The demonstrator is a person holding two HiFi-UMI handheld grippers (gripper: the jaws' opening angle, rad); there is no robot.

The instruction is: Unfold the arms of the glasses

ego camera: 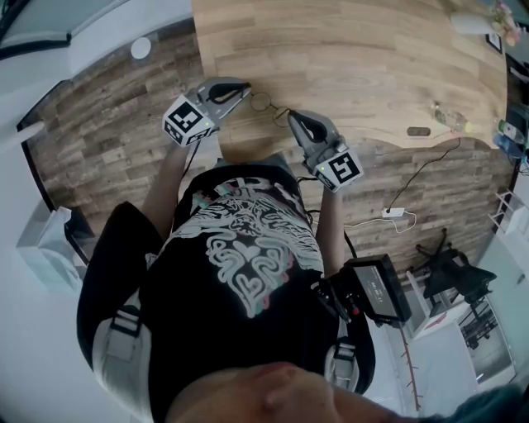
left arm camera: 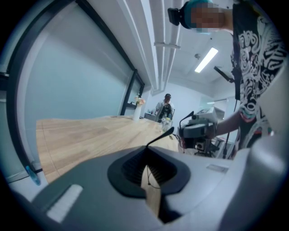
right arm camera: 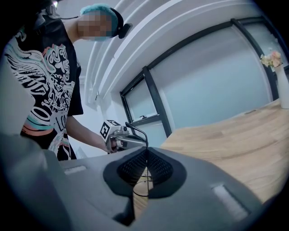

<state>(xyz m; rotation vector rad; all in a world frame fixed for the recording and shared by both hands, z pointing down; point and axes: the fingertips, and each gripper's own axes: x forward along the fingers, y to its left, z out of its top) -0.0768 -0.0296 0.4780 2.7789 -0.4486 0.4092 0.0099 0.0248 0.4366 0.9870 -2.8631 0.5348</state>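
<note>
The glasses (ego camera: 266,103) are thin dark wire ones, held above the near edge of the wooden table (ego camera: 355,58) between my two grippers. My left gripper (ego camera: 241,91) is shut on one side of them. In the left gripper view the left gripper (left arm camera: 146,169) has a thin wire running between its closed pads, and a dark arm tip (left arm camera: 163,134) sticks out above them. My right gripper (ego camera: 291,121) is shut on the other side. In the right gripper view the right gripper (right arm camera: 145,173) has a curved arm tip (right arm camera: 137,130) rising from it and a wire loop (right arm camera: 139,188) showing low in the slot.
A clear bottle (ego camera: 450,118) and a small dark object (ego camera: 419,130) lie at the table's right edge. A white vase (ego camera: 471,22) stands far back. A power strip (ego camera: 394,212) with its cable lies on the floor. A person (left arm camera: 166,106) sits at the far end.
</note>
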